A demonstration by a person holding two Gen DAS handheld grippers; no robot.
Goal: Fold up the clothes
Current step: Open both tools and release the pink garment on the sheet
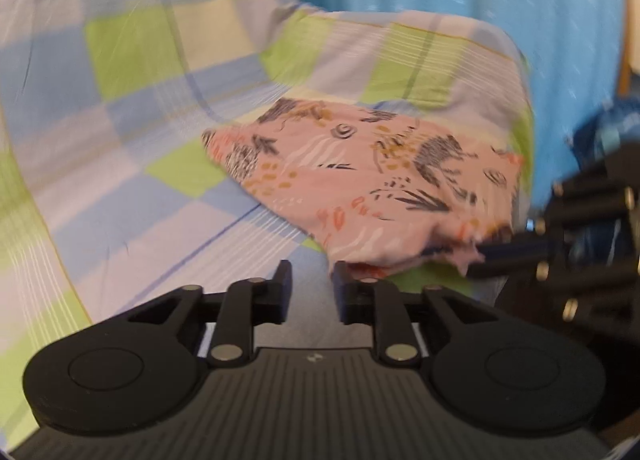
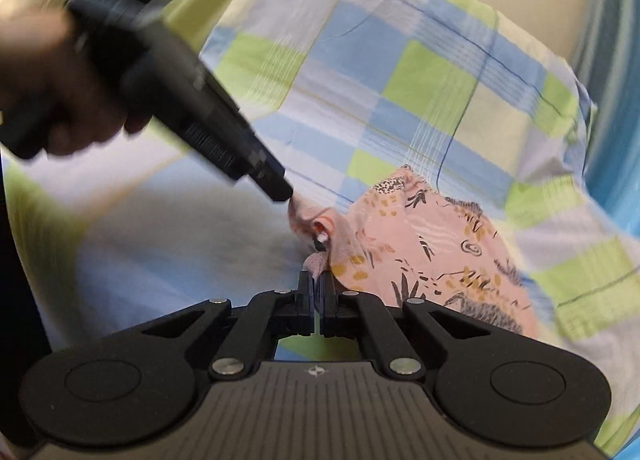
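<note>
A: Where's the pink patterned garment [image 1: 360, 175]?

B: On the checked bedsheet [image 1: 132, 131], bunched below the pillow [image 1: 400, 59].

A: The grippers?

B: The right gripper [image 2: 318, 284] pinches the garment's near edge, fingers pressed together on it. The left gripper [image 1: 312, 280] is spread, its tip at the garment's corner, gripping nothing.

A: So, mid-fold?

B: I'd judge so. Next, the left needs to close on that corner.
</note>
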